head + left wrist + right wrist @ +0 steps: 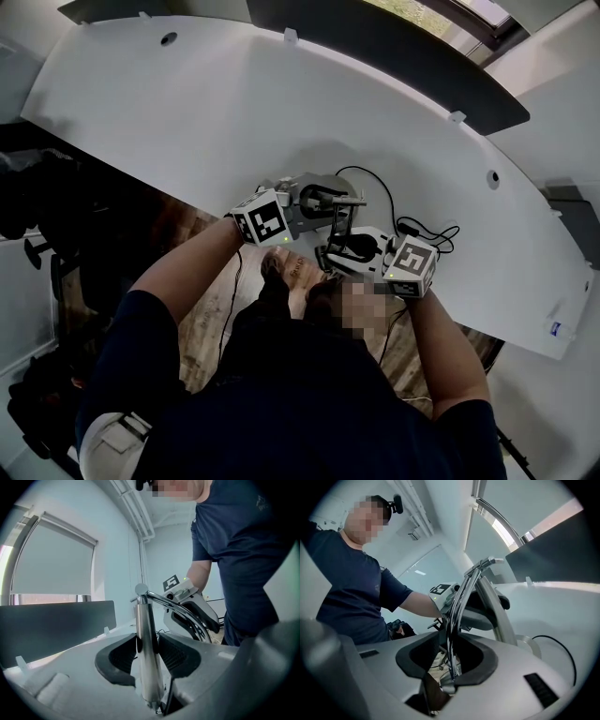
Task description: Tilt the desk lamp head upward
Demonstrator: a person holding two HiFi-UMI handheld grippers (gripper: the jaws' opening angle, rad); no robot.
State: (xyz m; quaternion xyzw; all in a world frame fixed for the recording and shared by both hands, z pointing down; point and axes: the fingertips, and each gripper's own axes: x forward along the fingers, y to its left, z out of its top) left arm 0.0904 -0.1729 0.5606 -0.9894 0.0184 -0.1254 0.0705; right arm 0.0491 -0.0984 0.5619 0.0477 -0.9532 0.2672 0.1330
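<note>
**Left tool** (149, 645): jaws closed on the chrome lamp post (144, 620), which stands upright between the pads, both of them touching it. **Right tool** (451, 656): jaws partly apart about the thin, curved lamp head (461, 597), which runs between them close to one pad, with floor showing through the gap at the other. The tools face each other across the desk lamp (333, 211) on the white bench (281, 103). The round base (530, 645) lies just beyond the right tool's jaws.
</note>
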